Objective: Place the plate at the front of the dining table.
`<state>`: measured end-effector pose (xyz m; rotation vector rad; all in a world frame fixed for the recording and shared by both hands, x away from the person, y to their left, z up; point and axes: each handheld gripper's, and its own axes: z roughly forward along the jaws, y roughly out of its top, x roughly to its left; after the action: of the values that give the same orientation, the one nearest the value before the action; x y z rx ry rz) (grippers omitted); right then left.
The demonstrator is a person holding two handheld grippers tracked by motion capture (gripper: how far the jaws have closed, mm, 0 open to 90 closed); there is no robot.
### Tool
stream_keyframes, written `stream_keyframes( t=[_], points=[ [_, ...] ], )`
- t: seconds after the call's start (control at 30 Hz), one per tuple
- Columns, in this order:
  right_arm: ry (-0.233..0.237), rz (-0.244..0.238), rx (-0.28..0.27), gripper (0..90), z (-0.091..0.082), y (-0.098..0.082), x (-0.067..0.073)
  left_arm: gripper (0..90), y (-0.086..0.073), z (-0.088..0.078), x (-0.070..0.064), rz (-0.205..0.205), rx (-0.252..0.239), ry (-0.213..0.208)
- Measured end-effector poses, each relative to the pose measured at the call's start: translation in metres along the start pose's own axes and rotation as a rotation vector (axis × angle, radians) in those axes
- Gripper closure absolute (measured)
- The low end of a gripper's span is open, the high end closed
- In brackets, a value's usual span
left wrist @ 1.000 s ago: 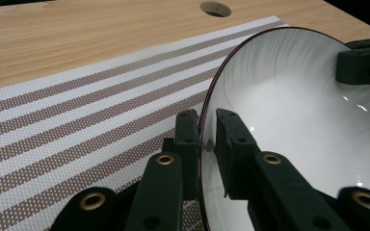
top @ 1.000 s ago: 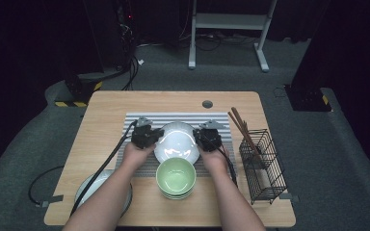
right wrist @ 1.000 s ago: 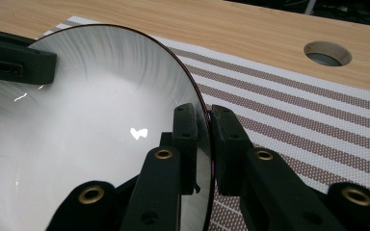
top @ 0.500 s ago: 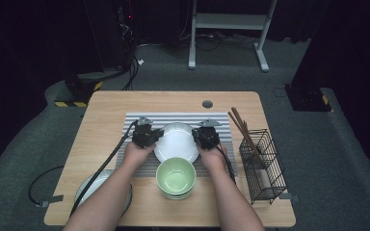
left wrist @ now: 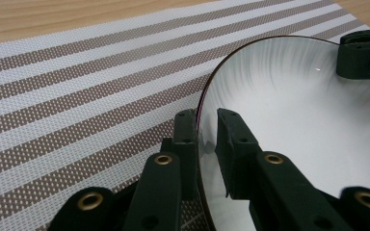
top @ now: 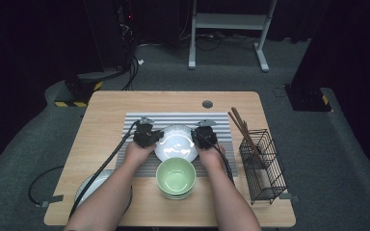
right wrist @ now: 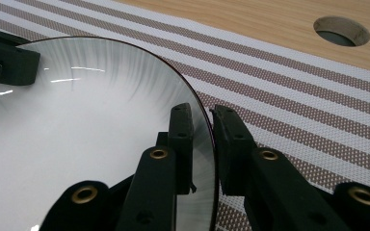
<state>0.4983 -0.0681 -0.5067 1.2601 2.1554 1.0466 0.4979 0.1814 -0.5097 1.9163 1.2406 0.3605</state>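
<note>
A white bowl [top: 176, 143] with a thin dark rim sits over the striped placemat [top: 183, 118], held from both sides. My left gripper [top: 156, 139] is shut on its left rim. In the left gripper view the jaws [left wrist: 206, 130] straddle the bowl's edge [left wrist: 294, 120], one inside and one outside. My right gripper [top: 196, 139] grips the opposite rim. In the right gripper view its jaws [right wrist: 202, 125] stand astride the bowl's edge [right wrist: 77, 144]. They have just been opening a little, with the rim still between them.
A stack of green bowls [top: 175, 177] stands just in front of the white bowl, between my forearms. A black wire basket [top: 262, 163] with chopsticks [top: 243, 127] stands at the right. A pale dish [top: 89, 187] lies at the front left. The table has a cable hole [top: 207, 104].
The white bowl has come down a little toward the placemat with both grippers on it, and it looks flatter now. The left hand has barely shifted.
</note>
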Motion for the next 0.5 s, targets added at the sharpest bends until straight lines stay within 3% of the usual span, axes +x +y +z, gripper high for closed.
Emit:
stream_keyframes(
  t=[0.4, 0.5],
  points=[
    [-0.009, -0.014, 0.022, 77.6, 0.0036, 0.0011, 0.0004, 77.6, 0.004, 0.0023, -0.0001, -0.005, 0.041, 0.013],
    [-0.028, -0.016, -0.005, 68.0, -0.0011, 0.0037, 0.0033, 73.5, 0.0066, -0.0027, -0.0017, 0.022, 0.037, 0.044]
  ],
)
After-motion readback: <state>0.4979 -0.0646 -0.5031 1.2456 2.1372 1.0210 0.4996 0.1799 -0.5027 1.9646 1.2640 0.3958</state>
